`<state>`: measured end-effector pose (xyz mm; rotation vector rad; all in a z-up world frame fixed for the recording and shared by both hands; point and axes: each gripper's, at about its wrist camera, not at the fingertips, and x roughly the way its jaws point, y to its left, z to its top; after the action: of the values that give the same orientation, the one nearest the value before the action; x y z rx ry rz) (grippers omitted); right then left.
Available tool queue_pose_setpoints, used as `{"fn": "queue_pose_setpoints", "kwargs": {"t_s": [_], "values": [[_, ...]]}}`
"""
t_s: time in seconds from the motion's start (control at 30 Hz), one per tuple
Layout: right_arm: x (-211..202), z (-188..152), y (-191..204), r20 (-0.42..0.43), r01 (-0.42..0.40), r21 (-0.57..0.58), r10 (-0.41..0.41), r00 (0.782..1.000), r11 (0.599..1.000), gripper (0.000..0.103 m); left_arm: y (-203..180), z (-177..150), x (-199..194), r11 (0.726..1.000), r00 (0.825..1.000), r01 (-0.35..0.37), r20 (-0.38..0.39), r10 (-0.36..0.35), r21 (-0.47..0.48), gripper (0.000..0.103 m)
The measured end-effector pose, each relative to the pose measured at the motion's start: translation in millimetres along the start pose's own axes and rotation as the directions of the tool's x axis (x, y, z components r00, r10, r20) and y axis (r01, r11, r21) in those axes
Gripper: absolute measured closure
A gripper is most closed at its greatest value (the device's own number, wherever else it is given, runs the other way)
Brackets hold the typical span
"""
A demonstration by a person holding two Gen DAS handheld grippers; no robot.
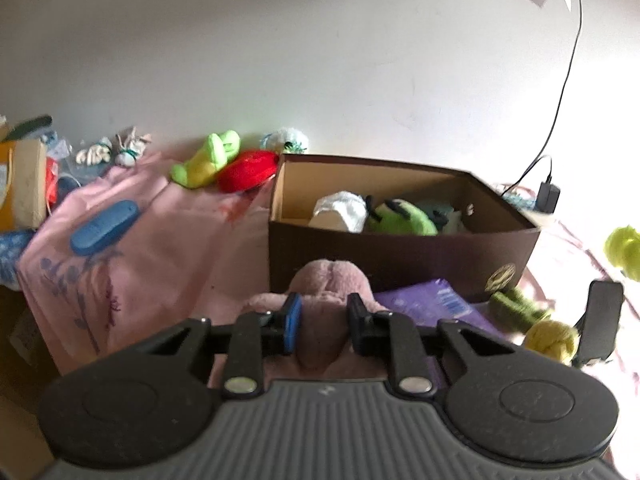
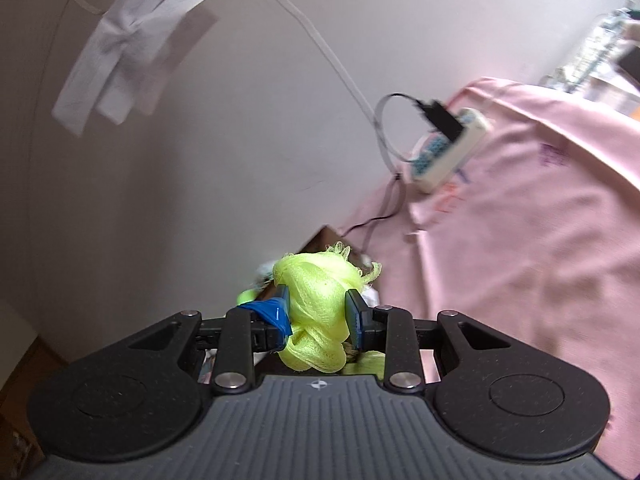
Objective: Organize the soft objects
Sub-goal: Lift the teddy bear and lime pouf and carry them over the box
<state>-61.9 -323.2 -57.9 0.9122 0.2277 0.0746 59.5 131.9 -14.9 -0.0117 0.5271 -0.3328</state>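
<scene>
The left gripper (image 1: 323, 322) is closed on a pink plush (image 1: 325, 280), its pads squeezing a fold of the stuffing just in front of the brown box (image 1: 400, 256), which stands on the pink cloth (image 1: 152, 248) and already holds a green toy (image 1: 402, 218) and a white bundle (image 1: 340, 210). The right gripper (image 2: 318, 314) is clamped on a yellow mesh puff (image 2: 318, 300), knotted and bunched between the pads. Both things look light and yielding: the plush should sag and swing from a pinch, so a deep bite on a thick part seems safest. The mesh is springy and snag-prone; gripped through its knotted middle, it likely cannot slide out. A green-and-yellow toy (image 1: 204, 160) and a red one (image 1: 248, 170) lie by the wall behind the box.
</scene>
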Motion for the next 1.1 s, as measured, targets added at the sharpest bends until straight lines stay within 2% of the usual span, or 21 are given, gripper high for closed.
{"fn": "queue_pose_setpoints", "kwargs": {"t_s": [0.03,0.07,0.27,0.37,0.4,0.43,0.5,0.57,0.6,0.63,0.77,0.93,1.0,1.1], "values": [[4,2,8,-0.01,-0.008,-0.019,0.007,1.0,1.0,0.092,0,3,0,1.0,1.0,0.005,0.007,-0.005,-0.003,0.089],[9,4,15,-0.02,-0.015,-0.037,0.014,1.0,0.999,0.092,-3,8,0,1.0,1.0,0.004,0.021,-0.004,0.001,0.103],[34,9,52,-0.065,-0.051,-0.118,0.044,0.997,0.992,0.092,-17,49,2,0.999,0.994,0.017,0.108,-0.023,0.048,0.103],[41,5,64,-0.087,-0.078,-0.155,0.065,0.994,0.985,0.092,-17,43,18,0.993,0.994,-0.034,0.104,0.023,0.11,0.103],[42,2,68,-0.095,-0.086,-0.175,0.07,0.993,0.981,0.092,-8,35,25,0.994,0.997,-0.01,0.072,0.002,0.105,0.103],[43,0,69,-0.104,-0.088,-0.192,0.069,0.992,0.977,0.092,2,26,32,0.996,0.999,0.016,0.036,-0.019,0.083,0.095],[47,-4,72,-0.121,-0.083,-0.22,0.057,0.991,0.972,0.092,23,5,42,0.997,0.995,0.082,-0.052,-0.081,0.014,0.092],[52,-7,74,-0.135,-0.082,-0.227,0.052,0.989,0.97,0.094,35,-12,42,0.993,0.989,0.112,-0.093,-0.114,-0.031,0.073],[55,-8,75,-0.142,-0.084,-0.221,0.053,0.988,0.972,0.094,36,-18,39,0.994,0.99,0.107,-0.089,-0.109,-0.032,0.053],[57,-9,75,-0.148,-0.089,-0.216,0.057,0.987,0.972,0.094,36,-23,36,0.994,0.99,0.106,-0.085,-0.108,-0.028,0.046],[58,-18,85,-0.156,-0.095,-0.249,0.057,0.986,0.964,0.094,33,-30,45,0.991,0.982,0.129,-0.14,-0.13,-0.02,0.041],[60,-28,92,-0.183,-0.084,-0.322,0.025,0.983,0.943,0.094,24,-41,66,0.995,0.98,0.076,-0.191,-0.062,0.069,0.037],[64,-33,98,-0.214,-0.077,-0.365,-0.004,0.977,0.928,0.089,19,-44,66,0.993,0.982,0.073,-0.181,-0.055,0.097,0.036],[76,-46,109,-0.292,-0.073,-0.446,-0.068,0.954,0.892,0.088,11,-47,68,0.985,0.983,0.062,-0.178,-0.033,0.163,0.034]]}}
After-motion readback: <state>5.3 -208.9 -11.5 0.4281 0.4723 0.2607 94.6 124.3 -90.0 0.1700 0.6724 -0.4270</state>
